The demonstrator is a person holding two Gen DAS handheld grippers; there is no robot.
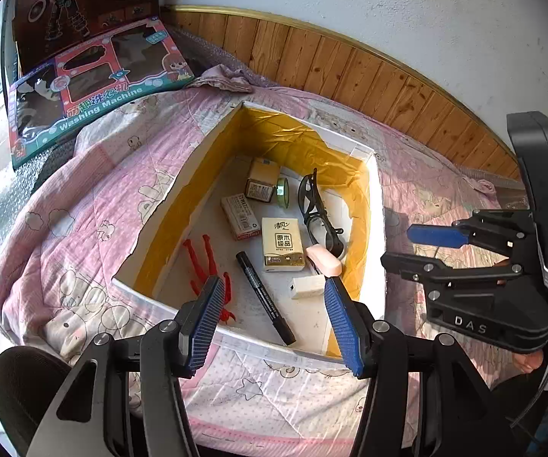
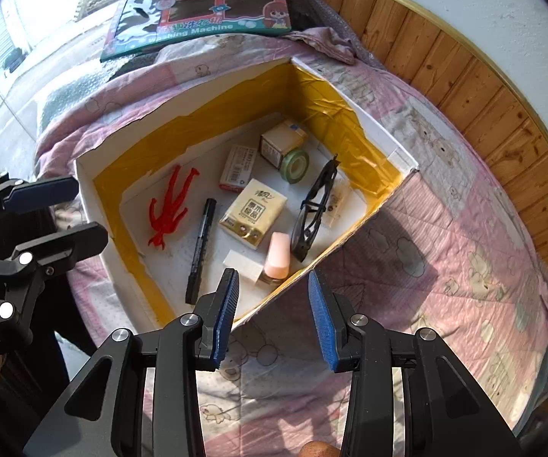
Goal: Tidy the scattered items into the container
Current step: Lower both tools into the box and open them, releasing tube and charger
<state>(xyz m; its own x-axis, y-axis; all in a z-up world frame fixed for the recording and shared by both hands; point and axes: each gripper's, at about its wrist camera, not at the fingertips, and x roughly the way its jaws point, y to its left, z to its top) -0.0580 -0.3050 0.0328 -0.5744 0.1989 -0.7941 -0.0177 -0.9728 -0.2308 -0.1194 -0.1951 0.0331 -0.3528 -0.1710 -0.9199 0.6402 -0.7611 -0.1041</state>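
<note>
Open left claw (image 1: 274,320), "DAS" right claw (image 1: 436,245), "Washing Machine" toy box (image 1: 95,87)

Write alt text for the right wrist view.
A white box with yellow lining sits on a pink quilt, holding a red figure, marker, tissue pack, tape roll and glasses. The right tool hovers open at its near corner.

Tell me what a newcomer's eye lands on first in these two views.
First the open white box with yellow-taped inner walls, sitting on a pink quilt. Inside, the red toy figure lies near the box's left side beside a black marker, with a tissue pack in the middle and black glasses toward the right wall. The left gripper and right gripper both hover open and empty at the box's near edge.
</note>
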